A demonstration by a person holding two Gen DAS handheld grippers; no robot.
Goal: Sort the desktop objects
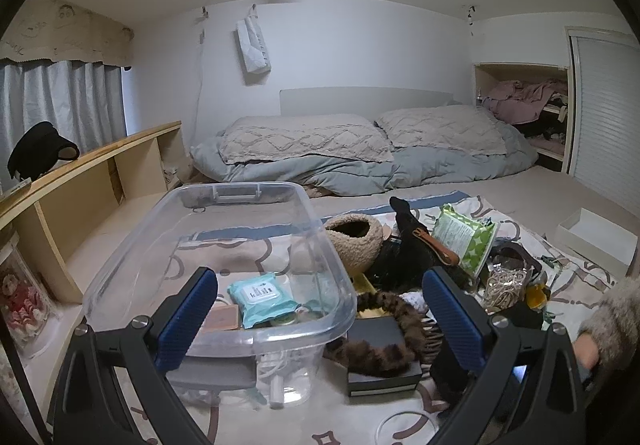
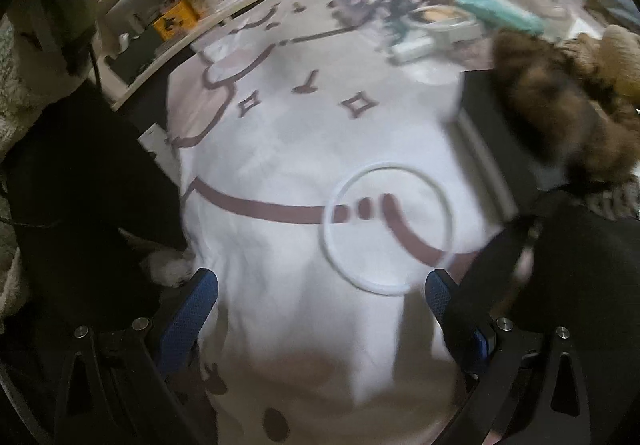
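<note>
Clutter for sorting lies on the patterned bedspread (image 1: 240, 245): one clear plastic storage bin (image 1: 224, 245) holds one teal wipes packet (image 1: 260, 295) and a few small items, while one green wipes pack (image 1: 464, 241), one brown fur piece (image 1: 384, 329) and one white ring (image 2: 386, 229) rest outside. Left gripper (image 1: 320, 321) and right gripper (image 2: 322, 305) both gape, empty.

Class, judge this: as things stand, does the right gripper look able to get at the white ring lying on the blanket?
Probably yes. The right gripper is open, and the white ring lies flat on the blanket just ahead of it, with nothing over it. The view is blurred, though.
</note>
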